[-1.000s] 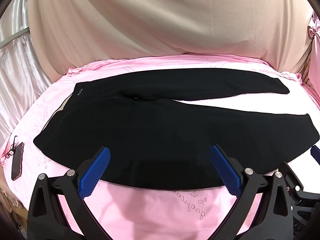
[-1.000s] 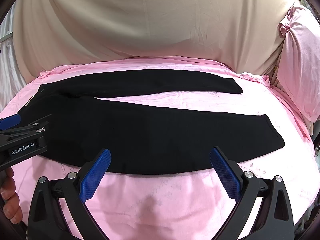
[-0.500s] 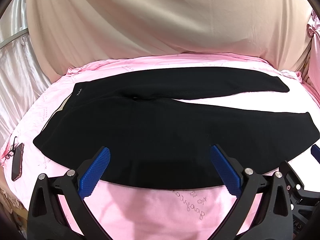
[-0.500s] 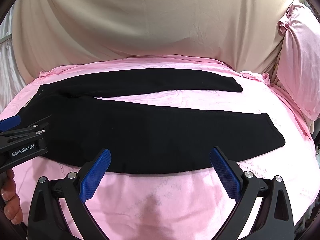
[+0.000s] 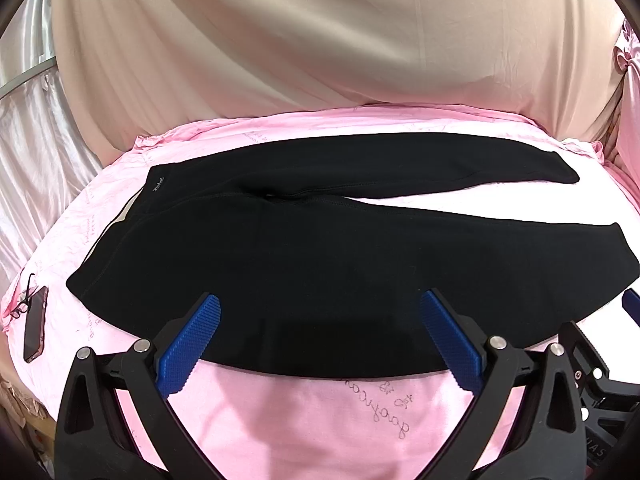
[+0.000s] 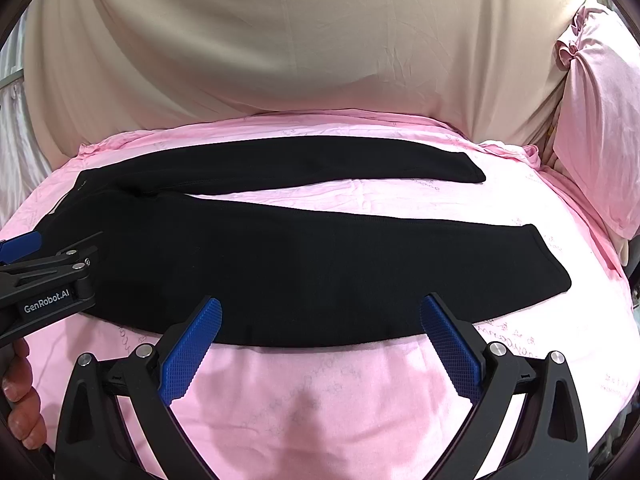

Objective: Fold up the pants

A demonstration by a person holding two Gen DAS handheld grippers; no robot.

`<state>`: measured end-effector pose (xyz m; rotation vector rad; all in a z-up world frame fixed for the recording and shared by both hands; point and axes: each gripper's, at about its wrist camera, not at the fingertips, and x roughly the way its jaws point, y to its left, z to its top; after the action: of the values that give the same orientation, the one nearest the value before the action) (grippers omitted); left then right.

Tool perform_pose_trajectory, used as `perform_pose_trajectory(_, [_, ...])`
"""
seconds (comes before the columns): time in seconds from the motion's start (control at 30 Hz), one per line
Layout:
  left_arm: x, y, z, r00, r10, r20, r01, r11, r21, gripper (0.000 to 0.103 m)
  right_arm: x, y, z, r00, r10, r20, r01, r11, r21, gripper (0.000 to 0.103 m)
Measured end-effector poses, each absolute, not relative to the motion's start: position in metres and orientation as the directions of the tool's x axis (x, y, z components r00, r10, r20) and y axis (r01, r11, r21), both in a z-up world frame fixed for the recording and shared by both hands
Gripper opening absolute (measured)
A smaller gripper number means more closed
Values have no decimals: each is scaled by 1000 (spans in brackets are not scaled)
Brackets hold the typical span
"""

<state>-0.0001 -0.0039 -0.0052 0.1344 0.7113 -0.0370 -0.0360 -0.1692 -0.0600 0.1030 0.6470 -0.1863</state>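
A pair of black knit pants [image 5: 320, 248] lies spread flat across a bed covered in a pink sheet printed with faint script [image 5: 320, 420]. The waistband is at the left, with a small pale label near its far corner, and the two legs run out to the right, parted in a narrow V that shows a wedge of pink between them. The far leg ends short of the right edge of the bed; the near leg is broader and ends in a rounded hem.

The left gripper [image 5: 320, 340], black-framed with ribbed blue pads, hovers at the near edge of the pants around the seat and upper thigh, its fingers spread wide and holding nothing. The right gripper [image 6: 320, 340], of the same make, hangs over the near edge of the near leg, farther toward the hem, its fingers likewise released and empty. In the right wrist view a hand [image 6: 20, 396] grips the handle of the left tool at the lower left.

A dark phone in a reddish case [image 5: 35, 330] rests on the sheet beyond the waistband. A beige draped cloth [image 5: 320, 40] rises behind the bed, and a pink pillow [image 6: 600, 120] stands at the right.
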Motion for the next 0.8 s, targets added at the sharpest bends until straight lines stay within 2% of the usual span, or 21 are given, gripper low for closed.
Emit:
perform_pose_trajectory(0.27, [-1, -7, -6, 762, 34, -647, 78, 986, 144, 98, -36, -168, -61, 782, -138, -608, 204, 978, 40, 98])
perform_pose_trajectory(0.57, [3, -3, -7, 749, -15, -663, 80, 995, 67, 98, -34, -169, -61, 779, -135, -613, 203, 978, 42, 98])
perform_pose_trajectory(0.8, [2, 5, 1, 758, -17, -652, 76, 995, 63, 98, -33, -176, -58, 788, -151, -597, 207, 978, 25, 98])
